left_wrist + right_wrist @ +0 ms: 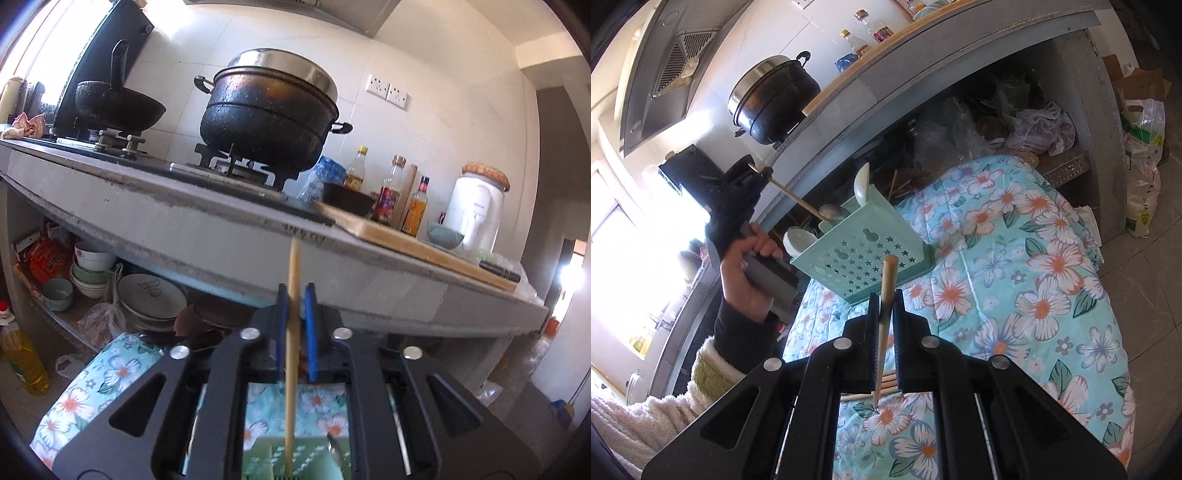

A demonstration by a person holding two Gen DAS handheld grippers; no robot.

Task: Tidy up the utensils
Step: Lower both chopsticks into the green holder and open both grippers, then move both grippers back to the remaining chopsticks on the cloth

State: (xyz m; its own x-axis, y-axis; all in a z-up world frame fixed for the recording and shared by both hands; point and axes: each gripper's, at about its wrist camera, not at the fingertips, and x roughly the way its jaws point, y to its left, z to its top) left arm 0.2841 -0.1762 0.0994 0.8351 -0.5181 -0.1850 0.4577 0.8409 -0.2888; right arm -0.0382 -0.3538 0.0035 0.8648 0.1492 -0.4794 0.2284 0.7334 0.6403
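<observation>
So my left gripper [295, 310] has its jaws loosened around a chopstick [293, 280] dropping into the green utensil holder [864, 254], while my right gripper [885, 310] pinches another chopstick [886, 288], waiting its turn.

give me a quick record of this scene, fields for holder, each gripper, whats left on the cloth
holder: green utensil holder on floral cloth, holding spoons
left gripper: a chopstick between its jaws, tip down in the holder
right gripper: shut on another chopstick
left on cloth: loose chopsticks beneath the right gripper
</observation>
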